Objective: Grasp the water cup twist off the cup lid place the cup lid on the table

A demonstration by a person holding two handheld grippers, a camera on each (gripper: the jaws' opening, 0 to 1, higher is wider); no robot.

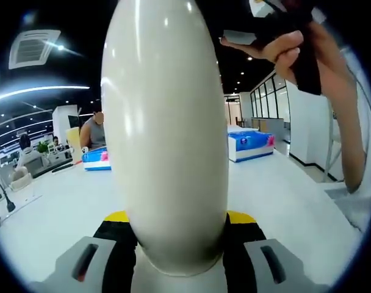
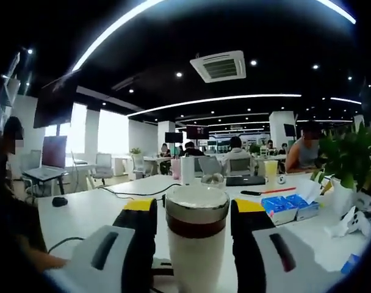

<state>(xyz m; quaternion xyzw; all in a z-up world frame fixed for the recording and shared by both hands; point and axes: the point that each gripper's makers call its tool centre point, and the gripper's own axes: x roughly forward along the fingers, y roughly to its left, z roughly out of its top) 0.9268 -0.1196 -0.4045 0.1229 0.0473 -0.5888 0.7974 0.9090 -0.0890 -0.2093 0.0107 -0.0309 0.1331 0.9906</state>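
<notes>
A white water cup [image 1: 167, 134] rises close to the lens in the left gripper view. My left gripper [image 1: 178, 217] is shut on its lower body, with a yellow-tipped jaw on each side. In the right gripper view the same cup [image 2: 196, 262] stands upright between the jaws, and its silver-rimmed lid [image 2: 196, 198] with a dark brown band sits on top. My right gripper [image 2: 196, 207] is shut on the cup lid at tip height. A hand [image 1: 295, 49] gripping something black shows by the cup's top in the left gripper view.
The white table [image 1: 283, 195] stretches ahead, with a blue box [image 1: 249, 143] far right and another [image 1: 97, 159] far left. Blue packs [image 2: 286, 207], a plant [image 2: 350, 159], a cable [image 2: 124, 194] and a laptop [image 2: 48, 159] are around. People sit at desks behind.
</notes>
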